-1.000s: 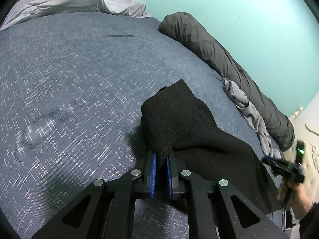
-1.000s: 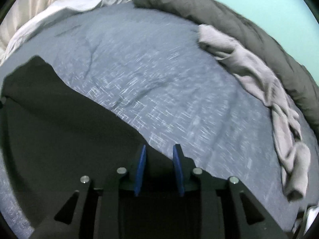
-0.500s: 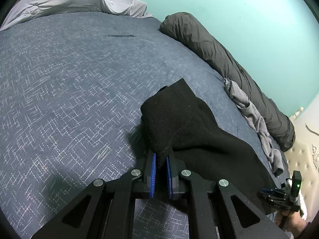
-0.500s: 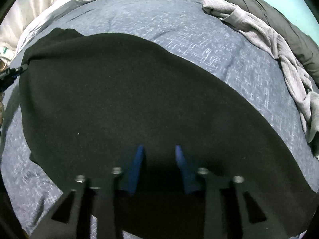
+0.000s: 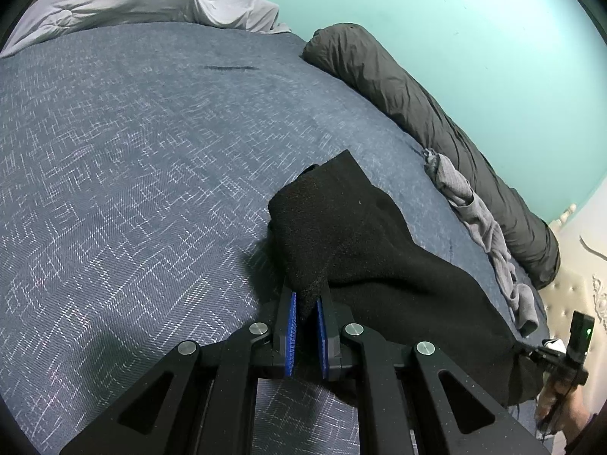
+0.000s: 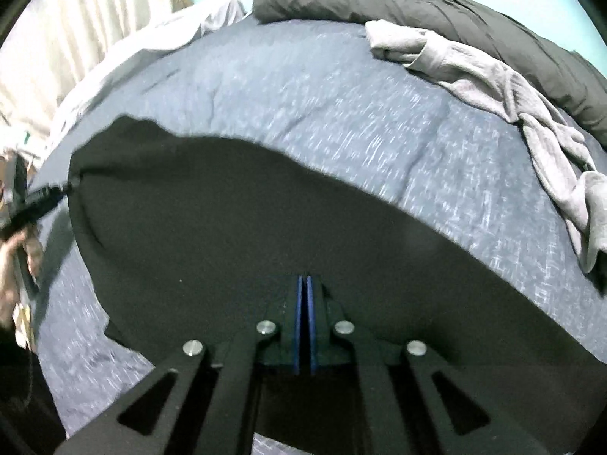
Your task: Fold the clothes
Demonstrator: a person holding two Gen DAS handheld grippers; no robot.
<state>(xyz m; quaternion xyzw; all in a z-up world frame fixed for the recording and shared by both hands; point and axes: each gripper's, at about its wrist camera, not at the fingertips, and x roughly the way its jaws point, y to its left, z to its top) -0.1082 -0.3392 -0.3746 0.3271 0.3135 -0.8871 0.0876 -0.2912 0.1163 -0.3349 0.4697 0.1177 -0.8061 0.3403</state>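
A black garment (image 5: 360,235) lies on the blue patterned bedspread (image 5: 132,151), stretched between both grippers. My left gripper (image 5: 305,303) is shut on one bunched corner, which rises in a fold over its blue pads. At the far right of the left wrist view, my right gripper (image 5: 531,350) pinches the garment's opposite edge. In the right wrist view its blue pads (image 6: 303,303) are pressed together over the black garment (image 6: 227,227), which spreads wide across to my left gripper (image 6: 64,189).
A crumpled grey garment (image 6: 493,76) lies along a rolled dark grey duvet (image 6: 417,3) against the teal wall (image 5: 455,19). A light grey quilt (image 5: 132,0) lies at the bed's far end, beside a pale curtain (image 6: 76,19). A hand (image 5: 557,409) holds the right gripper.
The right gripper moved down along the garment's edge and its jaws came together on the fabric. The garment now lies spread between the grippers. The left gripper kept still, holding its corner.
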